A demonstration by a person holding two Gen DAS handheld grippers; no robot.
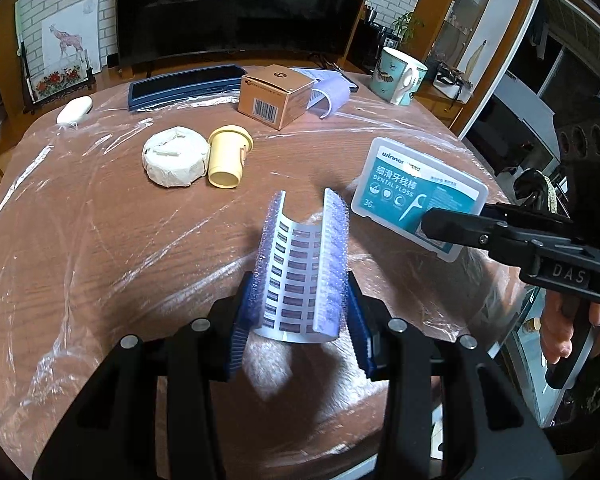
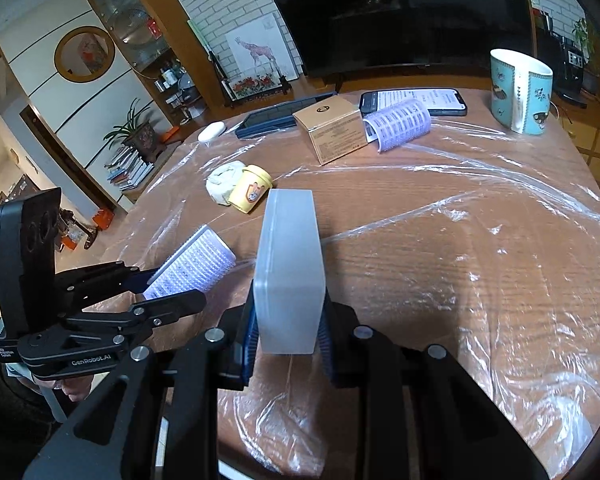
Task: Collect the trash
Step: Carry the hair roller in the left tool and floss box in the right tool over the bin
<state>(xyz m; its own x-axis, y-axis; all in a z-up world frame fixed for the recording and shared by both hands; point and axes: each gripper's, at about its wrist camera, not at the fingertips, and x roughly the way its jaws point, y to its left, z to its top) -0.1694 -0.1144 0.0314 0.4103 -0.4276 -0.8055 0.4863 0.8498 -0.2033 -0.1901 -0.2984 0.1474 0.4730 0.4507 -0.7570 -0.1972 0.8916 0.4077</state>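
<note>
surface (image 1: 100,240): covered by plastic film | cup (image 1: 226,156): laid on its side, touching the round wad (image 1: 174,158) at its left | carton (image 1: 274,94): set behind them, curled sheet (image 1: 328,96) just beside its right | mug (image 1: 400,76): placed at the far right | tray (image 1: 184,86): set behind, left of carton

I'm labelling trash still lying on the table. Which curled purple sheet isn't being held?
At the table's far edge sits the cardboard box. The loose purple sheet leans against it, in front of the phone; its twin is gripped.
</note>
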